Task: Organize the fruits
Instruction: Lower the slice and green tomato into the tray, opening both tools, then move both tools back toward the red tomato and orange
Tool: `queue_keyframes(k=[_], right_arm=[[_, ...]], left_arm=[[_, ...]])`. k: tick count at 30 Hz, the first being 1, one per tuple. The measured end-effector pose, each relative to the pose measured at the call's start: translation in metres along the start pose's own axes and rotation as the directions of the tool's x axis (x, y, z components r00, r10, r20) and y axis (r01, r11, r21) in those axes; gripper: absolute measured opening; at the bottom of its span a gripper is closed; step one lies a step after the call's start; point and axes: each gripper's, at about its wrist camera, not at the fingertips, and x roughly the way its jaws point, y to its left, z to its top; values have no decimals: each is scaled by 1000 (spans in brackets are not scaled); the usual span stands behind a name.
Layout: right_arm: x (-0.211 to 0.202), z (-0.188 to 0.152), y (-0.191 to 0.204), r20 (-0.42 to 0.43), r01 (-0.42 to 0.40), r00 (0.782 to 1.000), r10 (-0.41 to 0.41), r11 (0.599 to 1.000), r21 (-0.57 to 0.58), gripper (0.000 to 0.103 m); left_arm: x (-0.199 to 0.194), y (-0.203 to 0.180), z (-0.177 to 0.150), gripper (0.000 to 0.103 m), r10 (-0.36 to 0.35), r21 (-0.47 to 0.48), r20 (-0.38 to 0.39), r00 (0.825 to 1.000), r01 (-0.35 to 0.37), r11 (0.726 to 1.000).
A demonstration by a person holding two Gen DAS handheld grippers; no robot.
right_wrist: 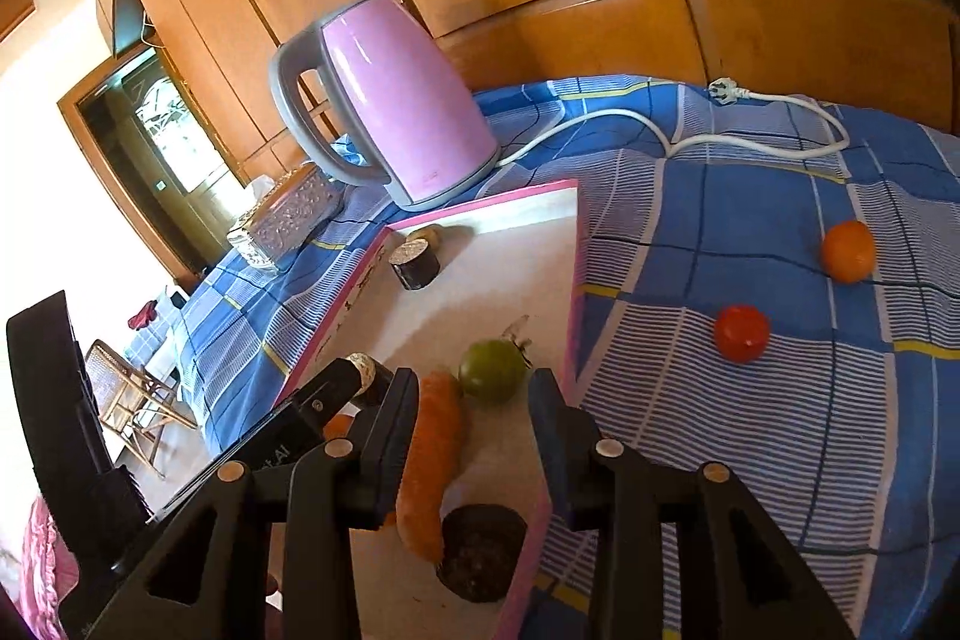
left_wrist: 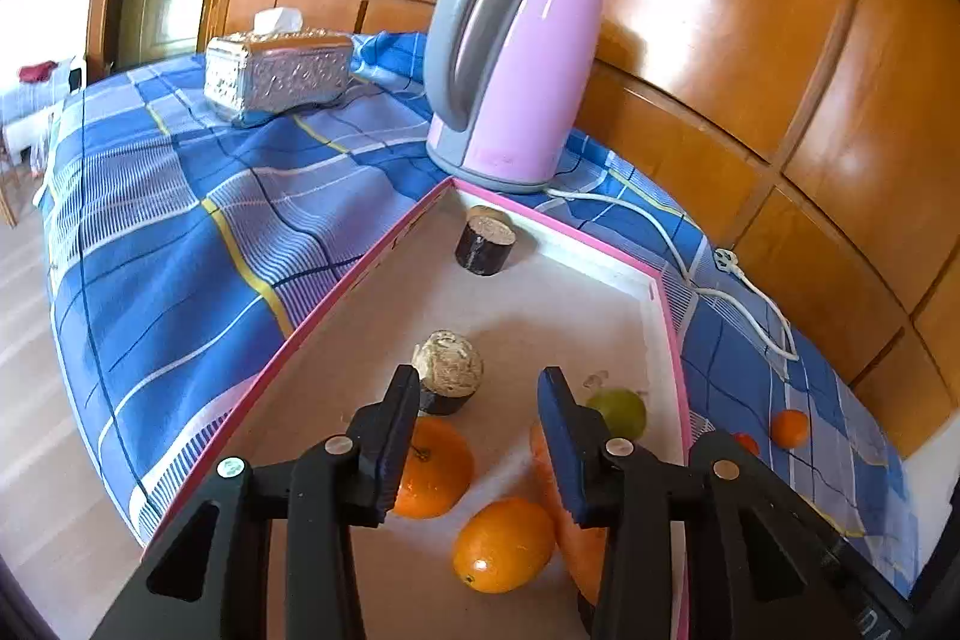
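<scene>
A pink-rimmed white tray [left_wrist: 360, 274] lies on the blue plaid cloth. It holds two oranges [left_wrist: 503, 544], [left_wrist: 435, 466], a green fruit [left_wrist: 621, 411], a carrot [left_wrist: 576, 538] and dark cut stem pieces [left_wrist: 485, 244]. My left gripper [left_wrist: 480, 394] is open and empty above the oranges. My right gripper [right_wrist: 474, 394] is open and empty over the tray's right rim [right_wrist: 573, 304], above the carrot [right_wrist: 432, 460] and green fruit [right_wrist: 492, 370]. An orange [right_wrist: 847, 251] and a red tomato [right_wrist: 741, 333] lie on the cloth to the right of the tray.
A pink kettle [left_wrist: 516, 58] stands behind the tray, its white cord [right_wrist: 750, 142] trailing over the cloth. A silver tissue box [left_wrist: 276, 70] sits at the back left. Wooden wall panels stand behind. The table edge drops to the floor at the left.
</scene>
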Motion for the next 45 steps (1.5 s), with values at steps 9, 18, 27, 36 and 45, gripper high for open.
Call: queue_keyframes(k=[9,18,27,36,45], right_arm=[[-19,-3,-4,7,49,999,-49,998,-30,40],[-34,-8,-19,14,117,993,-117,992,-54,39],[-47,-11,-47,22,212,977,-212,976,-42,39],[-59,-14,-106,-1,376,925,-380,916,140,39],[-57,-20,-143,-82,439,897,-434,854,279,39]], left_arm=[[-8,-14,-5,41,-13,72,32,999,10,997],[-11,-27,-10,41,-34,139,36,999,29,990],[-11,-42,-17,42,-66,209,20,998,60,976],[-13,-57,-26,42,-114,289,0,994,109,951],[-24,-88,-43,42,-216,427,-30,976,208,880]])
